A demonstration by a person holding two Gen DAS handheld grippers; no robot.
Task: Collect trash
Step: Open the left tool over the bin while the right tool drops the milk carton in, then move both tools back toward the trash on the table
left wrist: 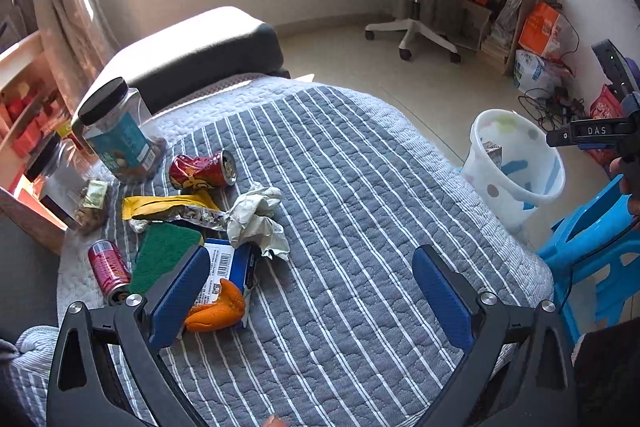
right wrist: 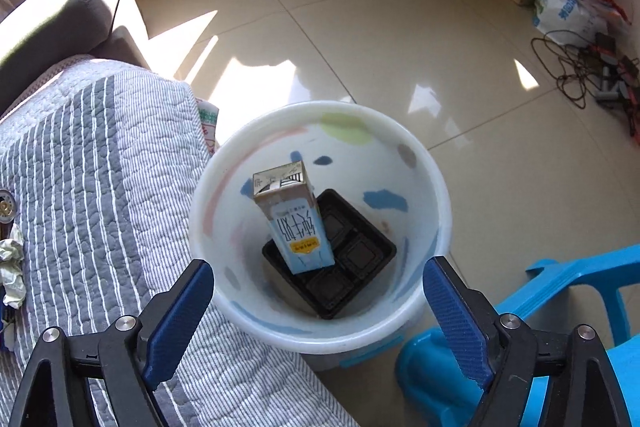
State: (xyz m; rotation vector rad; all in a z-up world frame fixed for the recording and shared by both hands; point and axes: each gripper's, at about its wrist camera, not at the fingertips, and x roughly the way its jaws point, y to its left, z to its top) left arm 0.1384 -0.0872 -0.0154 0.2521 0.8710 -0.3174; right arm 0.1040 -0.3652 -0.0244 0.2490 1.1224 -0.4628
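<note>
Looking along your left gripper [left wrist: 312, 291], you had its jaws spread wide and empty over the striped quilt [left wrist: 340, 167], with the litter heaped toward the quilt's left edge. The crumpled paper [left wrist: 258, 219] lay nearest the middle; it looked light and soft, so a pinch across its bulk would likely crush and hold. The dented red can [left wrist: 202, 171] beyond it seemed stiff but slick, best taken across its sides. The blue box [left wrist: 230, 267] and orange peel [left wrist: 218, 307] sat just beside your left finger.

Along your right gripper [right wrist: 318, 307], the jaws also stood wide and empty, hanging over the white bin [right wrist: 434, 187] beside the quilt's right edge. Inside, a milk carton [right wrist: 294, 219] leaned on a black tray [right wrist: 356, 251].
</note>
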